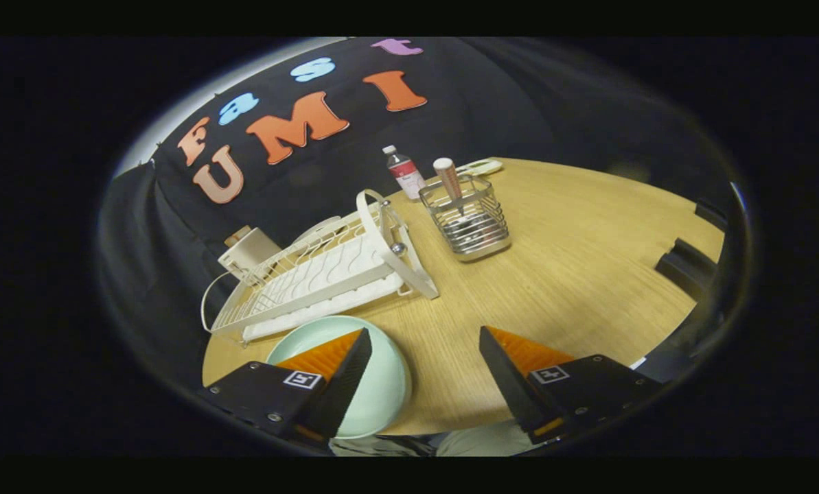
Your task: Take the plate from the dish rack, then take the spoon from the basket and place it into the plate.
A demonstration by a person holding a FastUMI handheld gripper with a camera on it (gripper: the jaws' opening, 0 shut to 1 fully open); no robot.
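Note:
A pale green plate [375, 384] lies flat on the wooden table [587, 261], just in front of the white dish rack [327, 274] and partly under my left finger. The wire basket [467, 223] stands beyond the fingers, to the right of the rack, with the spoon [448, 180] upright in it, its pale handle sticking out at the top. My gripper [423, 357] is open above the table with nothing between its fingers.
A small bottle with a red label [404, 173] stands behind the basket, next to a flat white object [481, 167]. A beige box [248, 252] sits behind the rack. Dark chair backs [687, 264] line the table's right edge.

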